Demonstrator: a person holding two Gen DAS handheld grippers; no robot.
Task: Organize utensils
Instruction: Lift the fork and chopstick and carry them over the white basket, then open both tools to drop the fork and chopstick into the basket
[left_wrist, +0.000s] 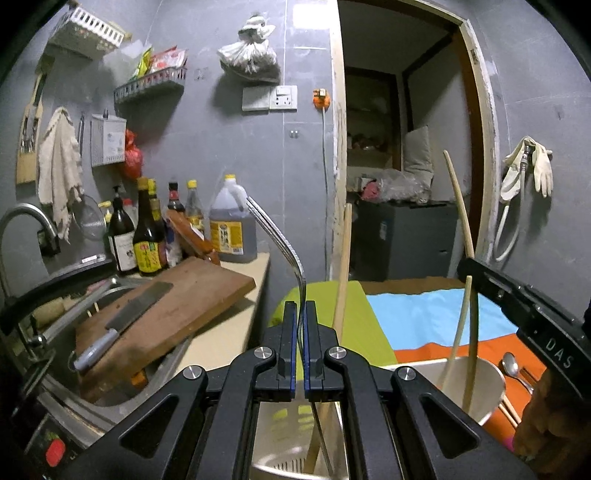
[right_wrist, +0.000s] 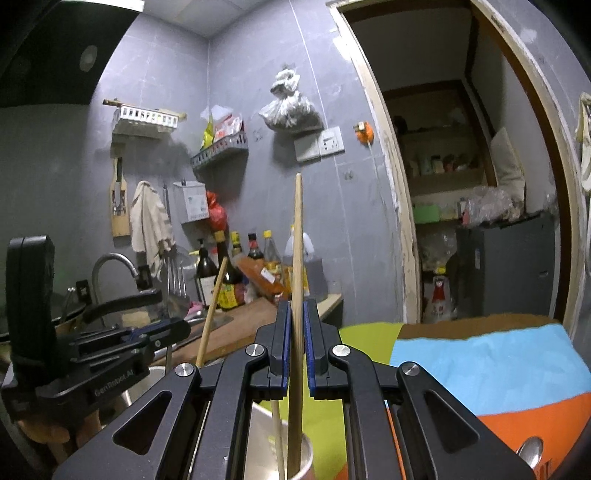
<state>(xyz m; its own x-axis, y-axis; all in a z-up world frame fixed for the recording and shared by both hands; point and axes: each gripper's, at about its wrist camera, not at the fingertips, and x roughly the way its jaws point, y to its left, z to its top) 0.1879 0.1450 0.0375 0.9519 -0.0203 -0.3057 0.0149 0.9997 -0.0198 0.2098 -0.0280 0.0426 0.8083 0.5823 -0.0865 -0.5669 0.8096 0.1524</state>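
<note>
1. While the left gripper (left_wrist: 300, 317) clamps a thin metal fork (left_wrist: 280, 240) by its handle, tines up, the handle's lower end hangs inside the perforated white holder (left_wrist: 291, 465) below, probably so it drops in upright.
2. Just right of that holder, the right gripper (right_wrist: 297, 321) pinches a long wooden chopstick (right_wrist: 297, 236) nearly vertical, its lower end already inside the pale cup (right_wrist: 306, 454), beside a paler stick.
3. Further right of the holder, a steel spoon (left_wrist: 511, 363) lies on the orange, blue and green cloth (left_wrist: 424, 317), apparently awaiting sorting.
4. Fork: slim, curved, glossy. Chopstick: matte, straight, tapered.
</note>
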